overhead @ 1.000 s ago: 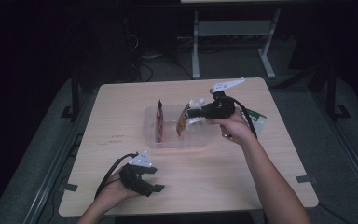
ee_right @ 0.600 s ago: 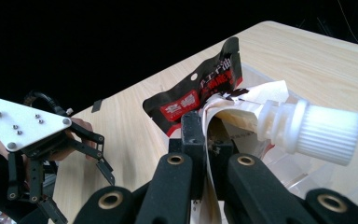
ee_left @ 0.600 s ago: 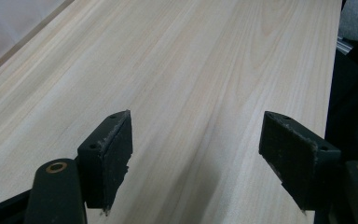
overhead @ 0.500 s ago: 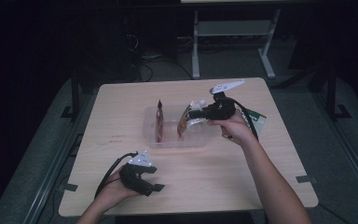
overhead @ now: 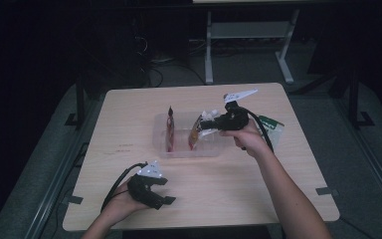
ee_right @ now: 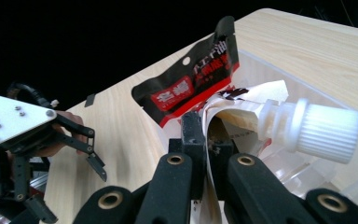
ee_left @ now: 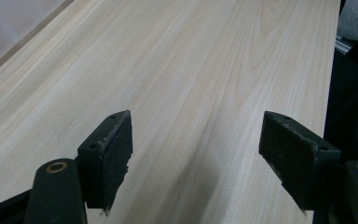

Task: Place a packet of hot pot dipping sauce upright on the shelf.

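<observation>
Right gripper (overhead: 205, 125) clamps a white-capped spout pouch (overhead: 197, 130) over the clear plastic bin (overhead: 179, 149), beside an upright red-black packet (overhead: 169, 127); left gripper (overhead: 165, 198) rests released, well apart.

The left gripper (overhead: 168, 200) is a black linkage frame with brass-coloured pivot bushings, topped by a grey three-cornered plate (overhead: 149, 170) dotted with small screws; a black cable (overhead: 115, 185) trails from it. Its rectangular black pads (ee_left: 114, 149) are worn pale at the edges. The right gripper (overhead: 202, 126) matches it, with the same plate and cable. Both forearms are bare, with no sleeves in sight.
</observation>
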Demonstrator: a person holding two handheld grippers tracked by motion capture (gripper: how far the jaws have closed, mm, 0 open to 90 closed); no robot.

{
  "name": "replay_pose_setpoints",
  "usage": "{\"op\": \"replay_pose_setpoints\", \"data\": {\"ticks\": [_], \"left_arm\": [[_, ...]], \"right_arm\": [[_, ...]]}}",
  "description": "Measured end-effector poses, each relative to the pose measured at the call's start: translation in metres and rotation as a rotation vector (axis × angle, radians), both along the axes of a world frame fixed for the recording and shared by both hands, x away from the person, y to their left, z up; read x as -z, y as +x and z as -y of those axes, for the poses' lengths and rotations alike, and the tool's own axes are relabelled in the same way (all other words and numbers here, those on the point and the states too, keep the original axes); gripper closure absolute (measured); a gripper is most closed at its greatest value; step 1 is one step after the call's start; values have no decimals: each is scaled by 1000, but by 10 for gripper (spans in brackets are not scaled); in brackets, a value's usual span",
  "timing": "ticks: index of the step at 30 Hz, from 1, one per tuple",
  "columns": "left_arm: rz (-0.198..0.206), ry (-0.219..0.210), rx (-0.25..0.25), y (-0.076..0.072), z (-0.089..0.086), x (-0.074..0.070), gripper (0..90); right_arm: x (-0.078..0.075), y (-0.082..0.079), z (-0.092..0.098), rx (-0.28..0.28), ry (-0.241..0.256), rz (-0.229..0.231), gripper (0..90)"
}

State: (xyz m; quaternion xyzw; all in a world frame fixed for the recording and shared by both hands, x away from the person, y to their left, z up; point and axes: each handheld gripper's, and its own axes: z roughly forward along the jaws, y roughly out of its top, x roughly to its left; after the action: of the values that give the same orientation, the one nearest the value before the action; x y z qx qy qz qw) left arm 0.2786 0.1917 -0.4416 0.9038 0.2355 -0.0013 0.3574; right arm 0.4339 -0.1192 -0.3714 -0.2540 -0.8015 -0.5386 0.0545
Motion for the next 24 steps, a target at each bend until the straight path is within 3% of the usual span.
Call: {"op": "replay_pose_setpoints", "data": {"ticks": [24], "left_arm": [[-3, 1, -2, -1, 0, 1, 258]], "right_arm": [[17, 2, -15, 36, -42, -21, 894]]}}
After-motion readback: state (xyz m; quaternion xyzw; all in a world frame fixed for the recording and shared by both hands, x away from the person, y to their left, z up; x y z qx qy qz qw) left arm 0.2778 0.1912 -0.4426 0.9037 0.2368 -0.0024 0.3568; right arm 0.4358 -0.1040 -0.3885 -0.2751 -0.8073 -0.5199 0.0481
